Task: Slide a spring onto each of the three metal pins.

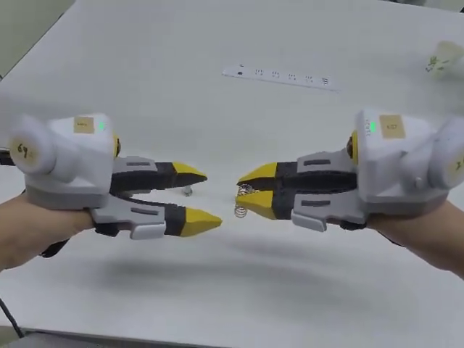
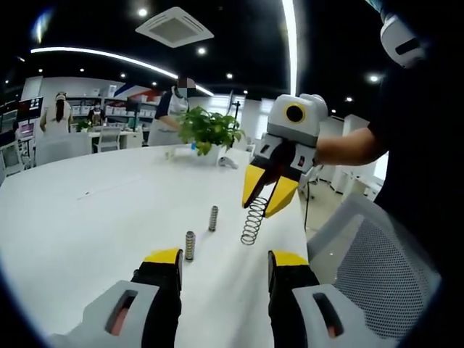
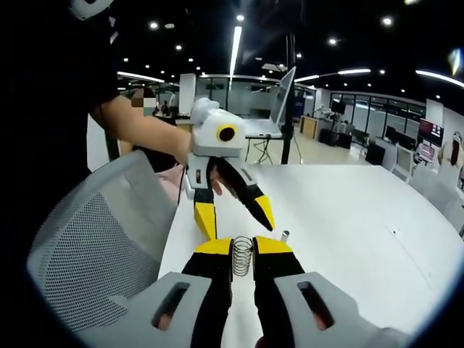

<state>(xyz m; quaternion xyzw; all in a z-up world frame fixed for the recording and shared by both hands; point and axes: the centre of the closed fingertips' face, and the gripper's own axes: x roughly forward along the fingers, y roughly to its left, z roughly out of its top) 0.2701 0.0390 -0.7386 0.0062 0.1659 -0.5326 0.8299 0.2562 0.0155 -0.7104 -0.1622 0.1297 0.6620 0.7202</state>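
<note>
**Yellow-tipped right gripper (image 1: 246, 192) pinches a spring (image 2: 253, 221) above the white table (image 1: 217, 43)**

The wire coil is clamped across its side between the right gripper's two tips and hangs clear of the tabletop. The left gripper (image 1: 212, 197) faces it tip to tip, its jaws spread apart and holding nothing. Between and just beyond the two tools, the left gripper view shows two short upright pins, one nearer (image 2: 190, 245) and one behind it (image 2: 213, 217). Both look ribbed, as if already sleeved, though they are too small to be sure.

The risk lies in the grip. Held at the very tips and from the side, the coil could squirt out if the squeeze slackens. It could also meet a pin's top at a slant and buckle rather than slide down. The pins are slight, and a brush from either tool would likely topple one.

The table is a plain, matte sheet with a white power strip (image 1: 281, 76) lying far across it. Around it is an open office with strip lights overhead, a potted plant (image 2: 209, 129), a grey mesh chair (image 3: 87, 246) at the table's edge and people at distant desks.
</note>
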